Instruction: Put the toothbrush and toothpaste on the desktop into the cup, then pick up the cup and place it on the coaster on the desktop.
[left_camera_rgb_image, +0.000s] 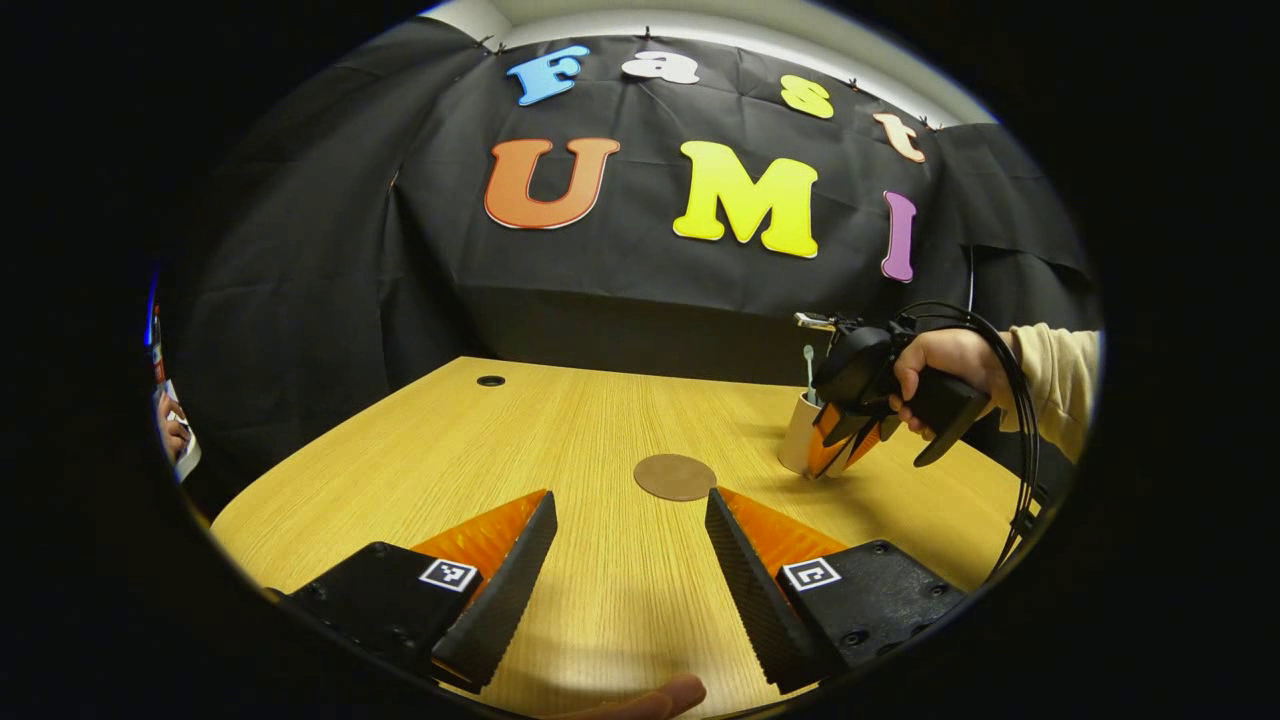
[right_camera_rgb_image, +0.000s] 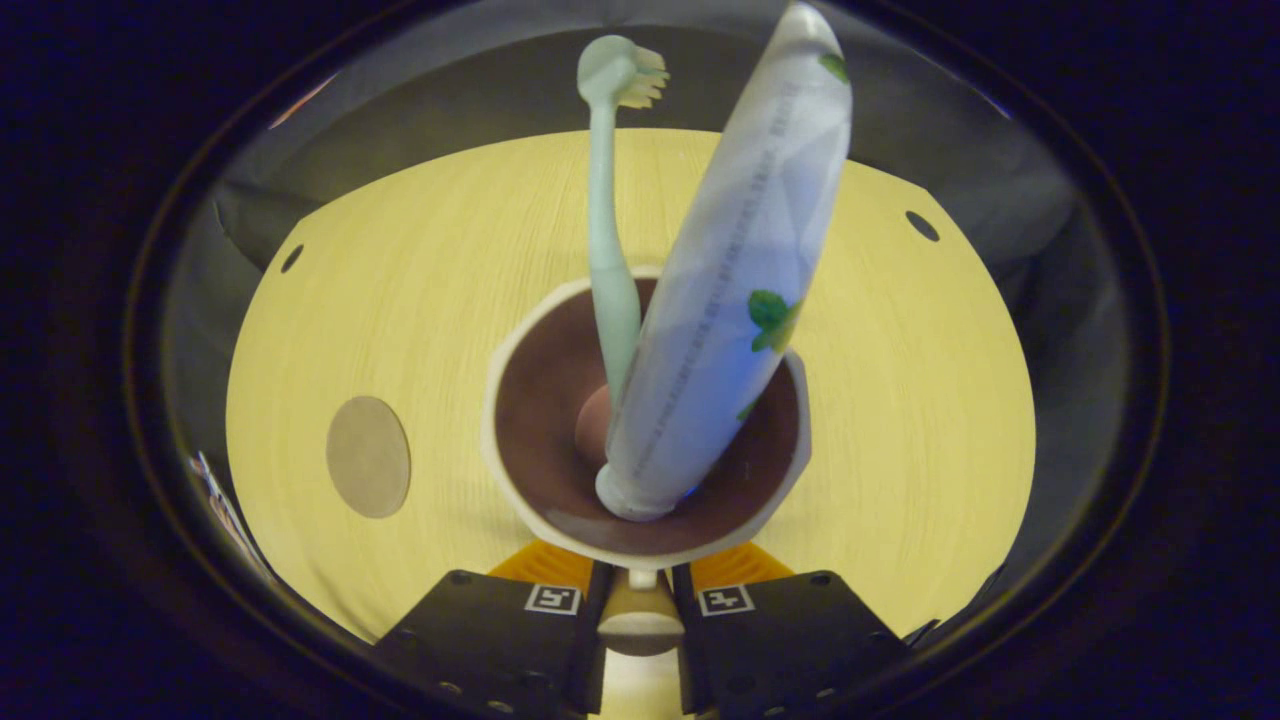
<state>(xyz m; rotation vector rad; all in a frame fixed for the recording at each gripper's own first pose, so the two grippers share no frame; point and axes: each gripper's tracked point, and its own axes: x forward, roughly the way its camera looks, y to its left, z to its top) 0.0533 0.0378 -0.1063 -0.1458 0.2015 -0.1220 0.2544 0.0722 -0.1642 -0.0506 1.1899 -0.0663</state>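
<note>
**Cup gripped by its handle, still off the coaster**

Cup (right_camera_rgb_image: 640, 500) stands on the wooden surface (right_camera_rgb_image: 420, 300), loaded with both items; seen from above in the right gripper view, its dark inside holds the toothbrush (right_camera_rgb_image: 610, 250) on the left, head up with bristles facing right, and the toothpaste (right_camera_rgb_image: 740, 280) on the right, cap end down on the cup's floor and leaning toward the right rim. The two touch near the bottom.

In that same view the coaster (right_camera_rgb_image: 368, 457), a flat brown disc, lies bare toward the surface's left edge, well apart from the cup. The right gripper (right_camera_rgb_image: 640, 610) has its jaws drawn in close on the cup's handle, pinching it from both sides just below the rim.

In the left gripper view, the left gripper (left_camera_rgb_image: 630, 560) hovers over the near edge of the surface with jaws spread wide and nothing between them. The coaster (left_camera_rgb_image: 675, 476) sits just beyond them, near the middle of the surface. Farther right, toward the right edge, a hand (left_camera_rgb_image: 945, 375) in a pale sleeve holds the right gripper (left_camera_rgb_image: 840, 450) against the cup (left_camera_rgb_image: 798, 435), with the toothbrush (left_camera_rgb_image: 808, 368) sticking up out of it.
</note>
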